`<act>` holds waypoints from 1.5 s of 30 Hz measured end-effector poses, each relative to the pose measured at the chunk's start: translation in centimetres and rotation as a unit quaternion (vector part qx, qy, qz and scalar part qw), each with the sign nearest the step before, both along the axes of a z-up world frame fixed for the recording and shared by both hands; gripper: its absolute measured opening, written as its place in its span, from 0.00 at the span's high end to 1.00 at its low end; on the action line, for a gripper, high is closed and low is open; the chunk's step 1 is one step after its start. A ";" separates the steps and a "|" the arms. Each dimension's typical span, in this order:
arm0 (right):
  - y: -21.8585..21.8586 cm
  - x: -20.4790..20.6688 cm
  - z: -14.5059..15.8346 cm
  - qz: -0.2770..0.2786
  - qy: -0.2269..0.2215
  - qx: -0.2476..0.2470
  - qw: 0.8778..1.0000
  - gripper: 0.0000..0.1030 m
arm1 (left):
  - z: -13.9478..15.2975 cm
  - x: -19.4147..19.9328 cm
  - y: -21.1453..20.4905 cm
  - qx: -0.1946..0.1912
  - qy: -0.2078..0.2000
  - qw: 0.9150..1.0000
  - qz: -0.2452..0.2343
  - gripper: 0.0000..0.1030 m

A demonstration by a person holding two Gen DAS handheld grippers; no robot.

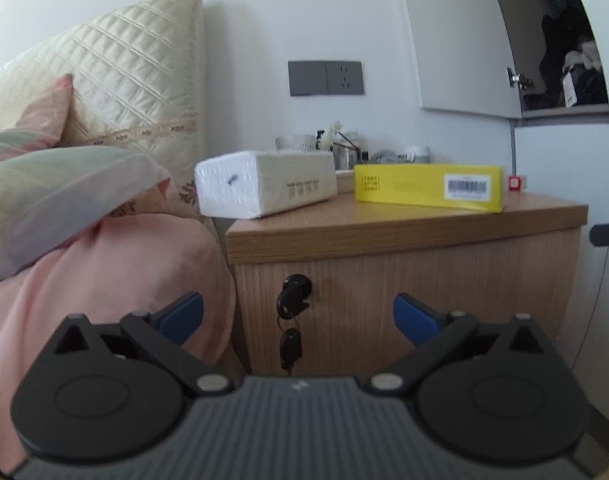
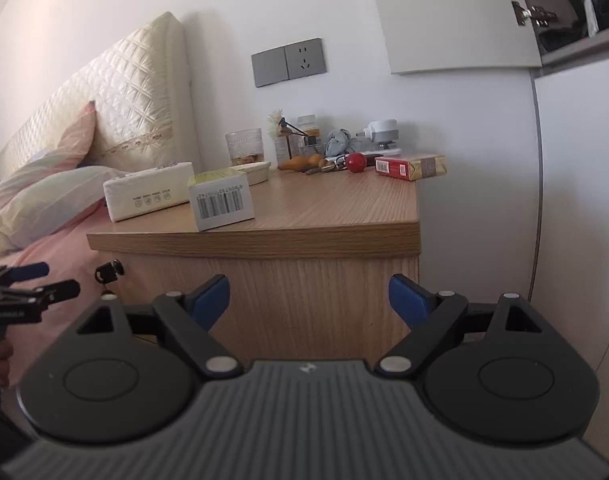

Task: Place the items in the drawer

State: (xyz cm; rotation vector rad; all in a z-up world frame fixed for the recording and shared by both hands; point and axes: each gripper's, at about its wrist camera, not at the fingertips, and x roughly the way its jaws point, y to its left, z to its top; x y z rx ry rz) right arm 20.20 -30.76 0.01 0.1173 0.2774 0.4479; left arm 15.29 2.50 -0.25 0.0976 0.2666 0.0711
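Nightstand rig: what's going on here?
A person holds two tongs in front of the nightstand. Left tongs and right tongs are both open and empty. The drawer is shut, keys in its lock. Tissue pack and yellow box sit on top, untouched.

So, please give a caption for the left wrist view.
Open left gripper facing the nightstand's closed drawer, key in its lock.

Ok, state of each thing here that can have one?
Left tool: open, empty.
Right tool: open, empty.
Drawer: shut, key in the lock.
Yellow box: lying flat on the nightstand.
Tissue pack: lying on the nightstand.
Glass: upright.
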 end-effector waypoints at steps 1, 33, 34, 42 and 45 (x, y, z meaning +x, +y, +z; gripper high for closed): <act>-0.2 0.3 -0.4 -0.002 -0.003 -0.005 1.000 0.14 | -0.2 0.8 0.3 0.001 0.004 1.000 0.000 0.00; -1.4 6.6 -4.3 -0.016 0.005 0.014 1.000 0.14 | -3.5 7.1 2.7 -0.001 0.032 0.997 -0.077 0.00; -1.4 6.6 -4.3 -0.016 0.004 0.013 1.000 0.14 | -3.5 7.2 2.6 0.000 0.032 0.997 -0.077 0.00; -1.3 6.5 -4.4 -0.015 -0.002 0.013 1.000 0.14 | -3.5 7.4 2.8 -0.007 0.029 0.997 -0.069 0.00; -1.0 6.5 -4.4 -0.011 -0.002 0.012 1.000 0.14 | -3.8 7.6 2.9 -0.005 0.036 0.997 -0.069 0.00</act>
